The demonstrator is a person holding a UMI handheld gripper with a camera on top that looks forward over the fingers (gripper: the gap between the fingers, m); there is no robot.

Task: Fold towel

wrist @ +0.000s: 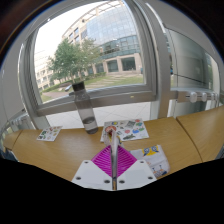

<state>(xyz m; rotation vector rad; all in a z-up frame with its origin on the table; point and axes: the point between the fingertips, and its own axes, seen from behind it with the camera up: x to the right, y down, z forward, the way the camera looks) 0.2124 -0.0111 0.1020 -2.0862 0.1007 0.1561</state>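
Note:
No towel shows in this view. My gripper [115, 150] is held above a light wooden table [70, 150] and points toward a large window. Its two fingers [95, 172] are closed together, with the magenta pads meeting along the middle line. I see nothing held between them.
Printed leaflets lie on the table: one just beyond the fingertips [126, 128], one beside the right finger [152, 156], and one far left [48, 133]. A tall grey upright object [85, 106] stands by the window sill. A second table [205, 130] adjoins at the right.

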